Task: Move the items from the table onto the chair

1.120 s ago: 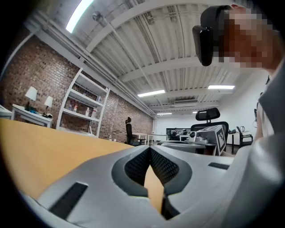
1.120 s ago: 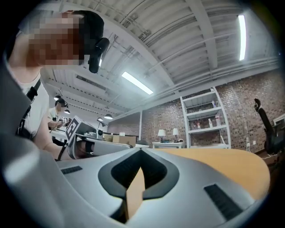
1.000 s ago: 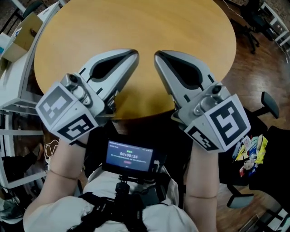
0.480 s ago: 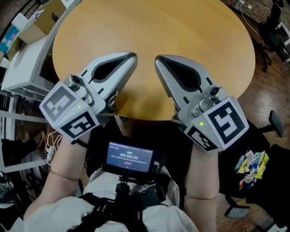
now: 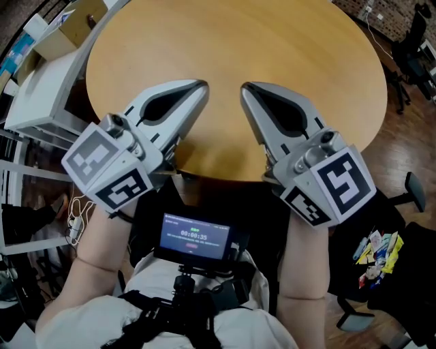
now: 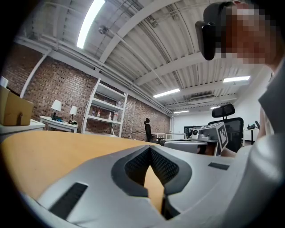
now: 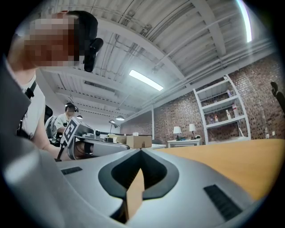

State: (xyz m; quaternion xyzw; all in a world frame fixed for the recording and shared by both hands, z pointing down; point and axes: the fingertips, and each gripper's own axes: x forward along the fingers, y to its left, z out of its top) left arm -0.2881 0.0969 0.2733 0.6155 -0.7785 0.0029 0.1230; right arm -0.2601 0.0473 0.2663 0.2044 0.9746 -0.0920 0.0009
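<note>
Several colourful snack packets (image 5: 378, 249) lie on the black seat of a chair (image 5: 392, 218) at the lower right of the head view. The round wooden table (image 5: 231, 48) lies in front of me, and I see nothing on its top. My left gripper (image 5: 203, 85) and right gripper (image 5: 245, 88) are side by side over the table's near edge, tips pointing away from me. Both are shut and hold nothing. In the left gripper view the left gripper (image 6: 149, 149) has its jaws meeting. The right gripper (image 7: 140, 151) looks the same in the right gripper view.
A white desk with a cardboard box (image 5: 75, 17) stands to the left of the table. Another black office chair (image 5: 415, 41) is at the far right on the wooden floor. A small screen (image 5: 195, 235) hangs on my chest. White shelves line a brick wall (image 6: 107, 116).
The head view has swung, so the table sits further right and the chair with packets has slid toward the lower right. Both grippers keep the same shut pose.
</note>
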